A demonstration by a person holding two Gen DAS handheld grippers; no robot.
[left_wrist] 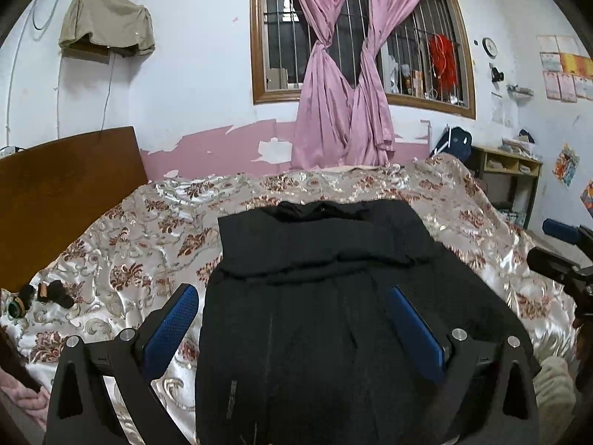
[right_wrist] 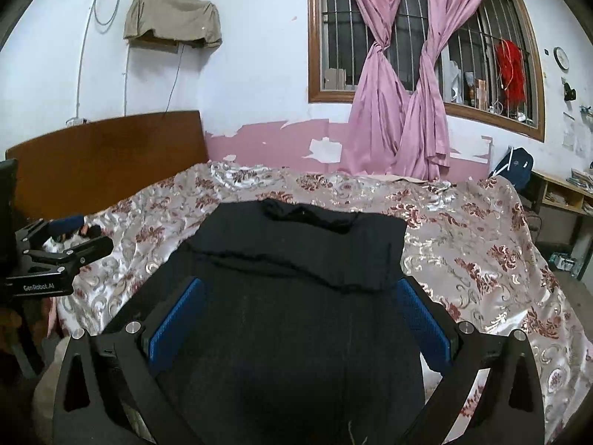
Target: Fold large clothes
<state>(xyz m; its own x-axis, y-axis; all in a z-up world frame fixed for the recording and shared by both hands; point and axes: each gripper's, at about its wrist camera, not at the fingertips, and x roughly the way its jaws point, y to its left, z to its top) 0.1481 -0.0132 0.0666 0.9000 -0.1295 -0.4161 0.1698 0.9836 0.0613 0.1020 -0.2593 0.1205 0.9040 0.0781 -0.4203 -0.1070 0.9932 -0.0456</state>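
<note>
**Left wrist and right wrist views: black garment partly folded on the bed**

Left wrist view shows the black garment [left_wrist: 326,296] lying at centre frame on the floral bedspread [left_wrist: 129,244], its far portion seemingly already doubled over, a raw edge crossing mid-frame. The left claw [left_wrist: 296,330] hovers spread apart, holding nothing. The right claw [right_wrist: 300,322] likewise gapes empty above the cloth. Judging by this, further folds of the near half remain.

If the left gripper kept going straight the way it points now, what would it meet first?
Most likely the black garment on the bed: it lies right between the open left gripper's fingers, though depth is unclear.
</note>
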